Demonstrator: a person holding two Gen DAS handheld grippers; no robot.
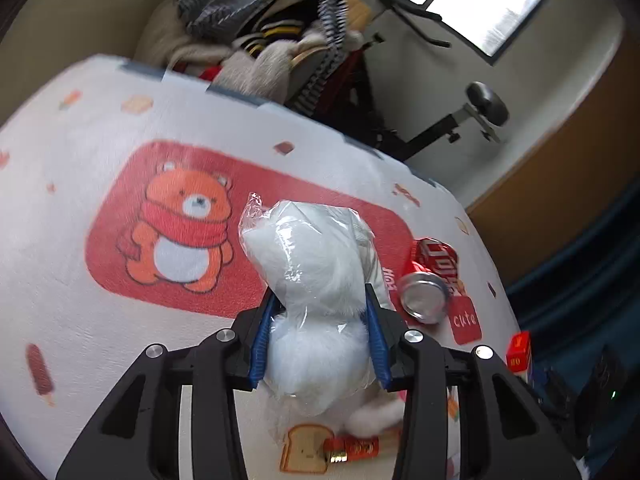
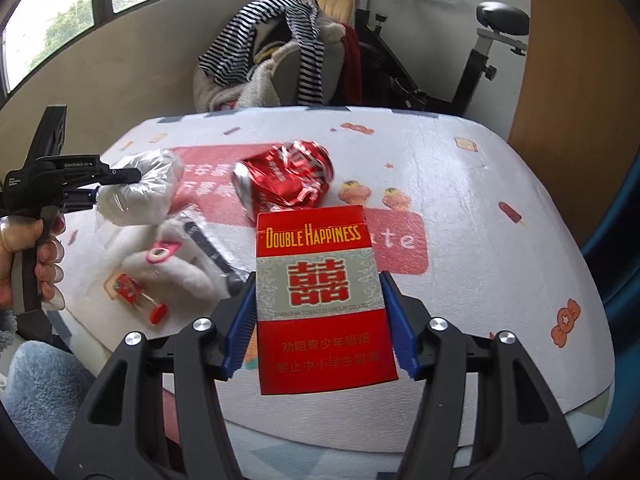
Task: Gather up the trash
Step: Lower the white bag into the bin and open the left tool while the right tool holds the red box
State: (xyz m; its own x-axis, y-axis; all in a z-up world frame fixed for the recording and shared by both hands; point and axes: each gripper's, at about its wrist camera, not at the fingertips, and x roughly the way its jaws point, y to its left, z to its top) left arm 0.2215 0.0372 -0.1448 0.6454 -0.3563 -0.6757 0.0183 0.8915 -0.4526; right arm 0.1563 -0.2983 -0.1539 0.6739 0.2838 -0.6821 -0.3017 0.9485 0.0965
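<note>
- The left gripper [image 1: 318, 314] is clamped on a clear plastic bag of white stuffing [image 1: 316, 276]; the blue pads [image 1: 260, 344] are pressed into its sides, and the bag bulges out past the fingertips toward 12 o'clock.
- In the right wrist view the left gripper [image 2: 120, 184] is seen at 9 o'clock, held level above the table by a hand [image 2: 28, 256] wrapped around its grip, with the bag [image 2: 140, 190] carried clear of the surface.
- The right gripper [image 2: 318, 308] is closed on a red cigarette pack [image 2: 324, 300] marked "Double Happiness"; the pack is held upright between the blue pads [image 2: 240, 328], face toward the camera.
- A crushed red soda can [image 2: 284, 178] is seen lying on its side on the printed white tablecloth [image 2: 480, 200], just beyond the pack at 12 o'clock.
- In the left wrist view the same can [image 1: 430, 280] lies at 3 o'clock of the bag, its silver end turned toward the camera.
- A white fluffy item [image 2: 176, 264] with red tags rests on the cloth at 9 o'clock of the pack, below the lifted bag.
- A heap of clothes [image 2: 280, 52] and an exercise bike [image 2: 460, 60] are visible behind the table.
</note>
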